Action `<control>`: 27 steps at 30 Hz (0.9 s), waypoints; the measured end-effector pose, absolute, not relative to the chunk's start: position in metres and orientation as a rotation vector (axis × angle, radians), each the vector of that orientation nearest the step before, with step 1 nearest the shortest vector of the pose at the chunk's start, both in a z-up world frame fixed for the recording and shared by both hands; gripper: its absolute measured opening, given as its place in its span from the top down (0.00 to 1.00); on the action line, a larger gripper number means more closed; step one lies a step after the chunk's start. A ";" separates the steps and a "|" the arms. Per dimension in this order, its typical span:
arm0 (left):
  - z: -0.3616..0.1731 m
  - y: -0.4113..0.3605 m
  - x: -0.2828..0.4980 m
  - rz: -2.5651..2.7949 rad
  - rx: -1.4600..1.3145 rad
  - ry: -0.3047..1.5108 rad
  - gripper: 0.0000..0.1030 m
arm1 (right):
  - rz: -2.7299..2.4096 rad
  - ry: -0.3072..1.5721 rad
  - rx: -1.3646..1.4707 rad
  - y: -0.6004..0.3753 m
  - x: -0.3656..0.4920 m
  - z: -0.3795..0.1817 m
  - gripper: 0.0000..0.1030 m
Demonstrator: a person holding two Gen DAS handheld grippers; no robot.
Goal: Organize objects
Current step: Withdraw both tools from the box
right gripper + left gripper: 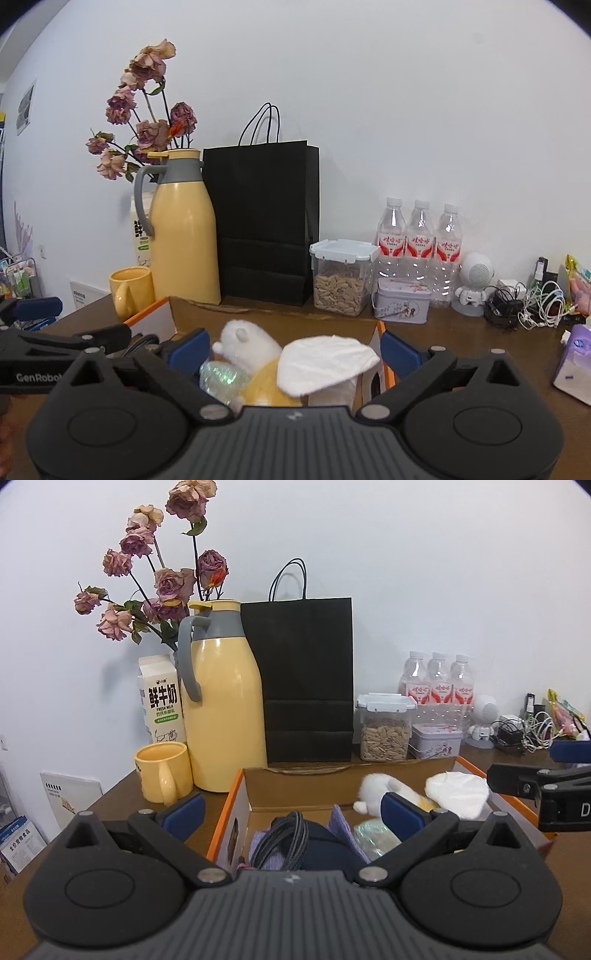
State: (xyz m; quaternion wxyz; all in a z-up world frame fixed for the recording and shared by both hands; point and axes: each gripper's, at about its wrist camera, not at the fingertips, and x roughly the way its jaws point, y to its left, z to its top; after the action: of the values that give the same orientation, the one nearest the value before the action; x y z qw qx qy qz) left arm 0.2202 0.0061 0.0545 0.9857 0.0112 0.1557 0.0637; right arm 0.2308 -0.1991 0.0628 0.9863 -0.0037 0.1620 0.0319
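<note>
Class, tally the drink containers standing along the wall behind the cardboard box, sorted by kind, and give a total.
Water bottles: 3
Thermos jug: 1
Mug: 1
Milk carton: 1
Total: 6

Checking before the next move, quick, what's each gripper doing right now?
Left gripper: open, holding nothing.
Right gripper: open, holding nothing.
</note>
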 end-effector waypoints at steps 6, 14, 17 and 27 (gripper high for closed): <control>0.056 0.010 0.191 0.122 0.005 0.326 0.00 | 0.064 0.354 -0.001 -0.200 0.199 0.057 0.00; 0.054 0.019 0.152 0.118 0.004 0.365 0.00 | 0.051 0.431 0.005 -0.200 0.158 0.040 0.00; 0.050 0.022 0.139 0.117 0.012 0.388 0.00 | 0.052 0.465 0.009 -0.201 0.143 0.031 0.00; 0.037 0.036 0.109 0.140 0.010 0.444 0.00 | 0.041 0.562 -0.007 -0.200 0.112 0.003 0.00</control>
State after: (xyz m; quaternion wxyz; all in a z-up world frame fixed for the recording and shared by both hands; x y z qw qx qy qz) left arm 0.1094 0.0359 0.0373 0.9730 0.0049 0.2200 0.0693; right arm 0.1125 -0.2003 0.0026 0.9606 -0.0032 0.2772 0.0202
